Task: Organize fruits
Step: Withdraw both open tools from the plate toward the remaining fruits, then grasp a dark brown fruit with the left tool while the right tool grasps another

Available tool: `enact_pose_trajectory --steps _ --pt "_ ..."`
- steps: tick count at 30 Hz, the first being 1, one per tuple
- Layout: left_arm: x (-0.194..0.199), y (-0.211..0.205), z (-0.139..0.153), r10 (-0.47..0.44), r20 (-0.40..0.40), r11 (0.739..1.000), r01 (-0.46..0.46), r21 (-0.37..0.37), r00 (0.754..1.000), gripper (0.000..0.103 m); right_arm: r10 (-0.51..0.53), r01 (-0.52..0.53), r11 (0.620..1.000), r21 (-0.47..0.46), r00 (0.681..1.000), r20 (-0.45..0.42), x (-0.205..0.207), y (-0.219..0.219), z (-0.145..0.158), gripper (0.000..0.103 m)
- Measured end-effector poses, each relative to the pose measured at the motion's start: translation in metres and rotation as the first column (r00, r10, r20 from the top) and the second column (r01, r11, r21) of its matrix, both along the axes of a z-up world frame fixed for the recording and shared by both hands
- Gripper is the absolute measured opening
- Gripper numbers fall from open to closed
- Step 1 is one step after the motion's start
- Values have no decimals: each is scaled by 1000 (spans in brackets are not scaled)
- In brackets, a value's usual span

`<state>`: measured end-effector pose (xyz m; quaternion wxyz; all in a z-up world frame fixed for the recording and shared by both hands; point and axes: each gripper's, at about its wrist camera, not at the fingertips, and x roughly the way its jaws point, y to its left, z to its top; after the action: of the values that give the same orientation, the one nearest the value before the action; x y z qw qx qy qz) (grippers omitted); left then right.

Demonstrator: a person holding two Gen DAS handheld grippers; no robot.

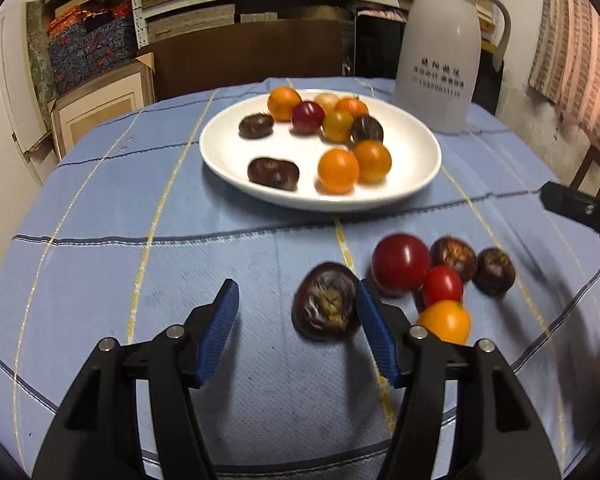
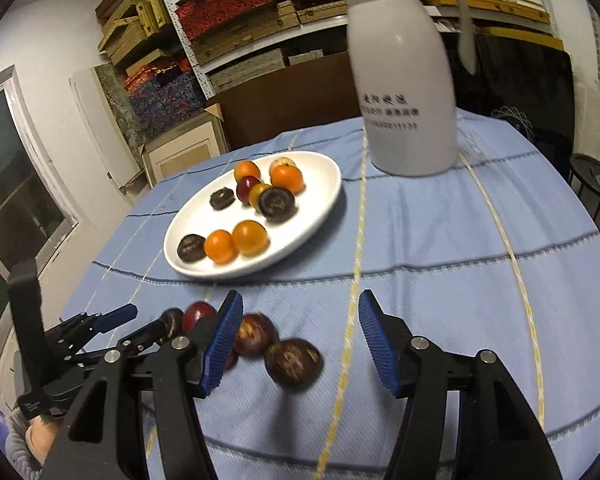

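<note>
Two grippers hang over a round table [image 1: 100, 216] draped in a blue checked cloth, both with their blue-padded fingers spread apart and holding nothing. On the far side of the table sits a white plate [image 1: 414, 176] carrying orange, red and dark brown fruits; a white jug [image 1: 438, 52] with printed lettering stands just right of it, farther back.

Near the left gripper [image 1: 296, 316], a loose cluster of fruits lies on the cloth. A dark brown fruit [image 1: 326, 300] rests between the spread fingers, close against the right pad, though blur hides whether they touch. To its right sit a large red fruit [image 1: 400, 262], a smaller red fruit [image 1: 442, 284], an orange fruit [image 1: 446, 320] and two more dark fruits [image 1: 494, 271] farther right.

From the right wrist view, the right gripper [image 2: 300, 340] hovers with another dark fruit [image 2: 294, 364] lying on the cloth between its fingers, nearer the left pad and apart from both. Shelves [image 2: 260, 32] stacked with boxes fill the far wall.
</note>
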<state>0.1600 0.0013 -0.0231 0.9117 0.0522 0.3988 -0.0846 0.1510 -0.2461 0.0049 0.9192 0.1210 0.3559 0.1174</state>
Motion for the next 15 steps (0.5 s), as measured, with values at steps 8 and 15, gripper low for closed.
enact_pose_trajectory --steps 8,15 --pt "1 -3 -3 -15 -1 1000 15 -23 1000 60 2 -2 1000 4 999 -32 -2 -4 -9 61" --pt "2 -17 -11 -64 -28 998 65 22 998 60 14 -15 999 -29 998 -65 2 2 -17 61"
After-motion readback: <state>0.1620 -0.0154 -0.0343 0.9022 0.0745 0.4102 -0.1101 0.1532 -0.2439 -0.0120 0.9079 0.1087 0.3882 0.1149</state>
